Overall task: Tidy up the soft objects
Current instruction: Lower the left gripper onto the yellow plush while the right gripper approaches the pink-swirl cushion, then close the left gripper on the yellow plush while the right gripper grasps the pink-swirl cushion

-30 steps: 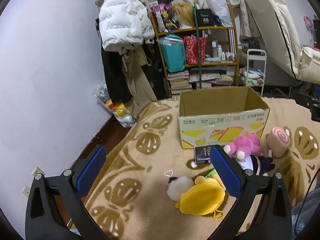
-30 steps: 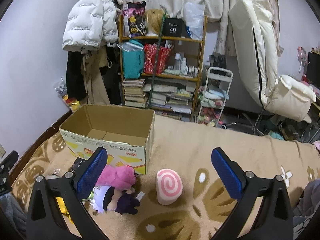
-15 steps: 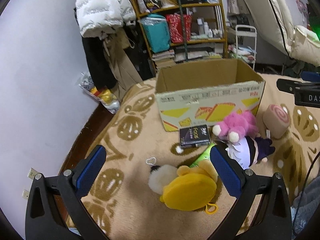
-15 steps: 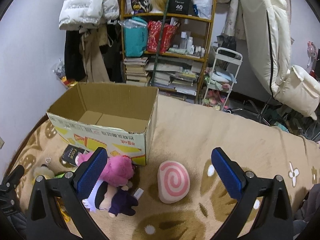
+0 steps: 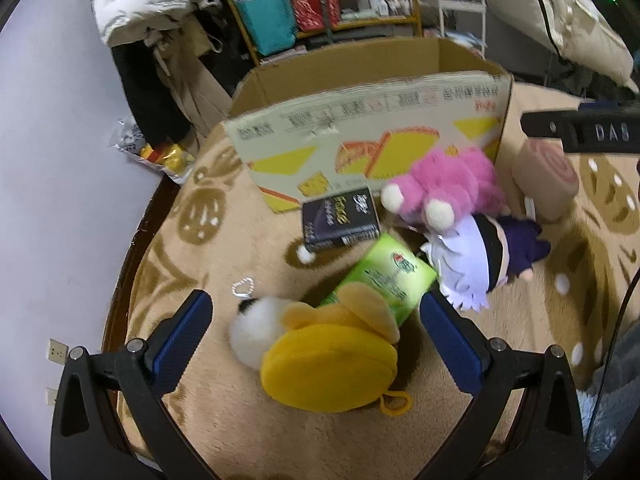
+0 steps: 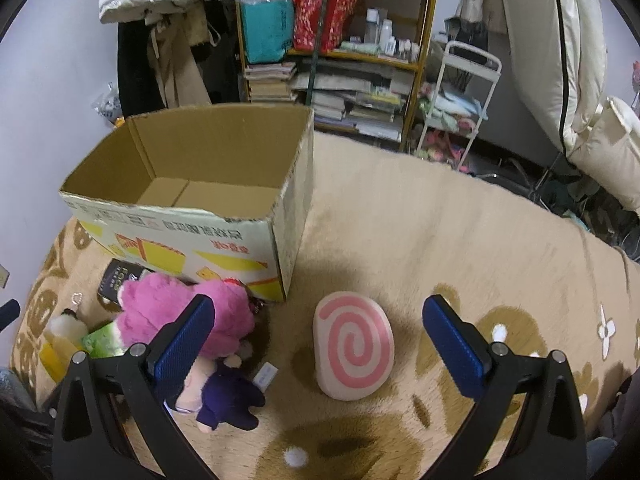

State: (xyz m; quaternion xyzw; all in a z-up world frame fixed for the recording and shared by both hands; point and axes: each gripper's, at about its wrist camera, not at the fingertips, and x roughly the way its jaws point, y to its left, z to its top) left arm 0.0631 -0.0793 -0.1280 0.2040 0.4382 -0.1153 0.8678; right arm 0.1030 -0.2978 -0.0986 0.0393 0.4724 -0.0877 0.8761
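My left gripper (image 5: 316, 324) is open, its blue pads on either side of a yellow plush (image 5: 332, 364) with a white fluffy keychain (image 5: 250, 330) beside it. A green pack (image 5: 384, 280), a dark pack (image 5: 340, 220), a pink plush (image 5: 444, 184) and a purple-and-white doll (image 5: 488, 260) lie in front of the open cardboard box (image 5: 360, 132). My right gripper (image 6: 318, 338) is open above a pink-swirl cushion (image 6: 354, 350). The pink plush (image 6: 188, 312) and the doll (image 6: 224, 396) lie to its left, by the box (image 6: 192, 216), which looks empty.
The tan patterned rug (image 6: 440, 240) covers the floor. A cluttered shelf (image 6: 336, 40), a white cart (image 6: 456, 96) and hanging coats (image 6: 160, 20) stand behind the box. A cream chair (image 6: 580, 80) is at the right. A bag (image 5: 160, 152) lies by the left wall.
Both grippers have moved forward and down toward the toys. The left now straddles the yellow plush; the right now hangs over the swirl cushion. Both stay open.
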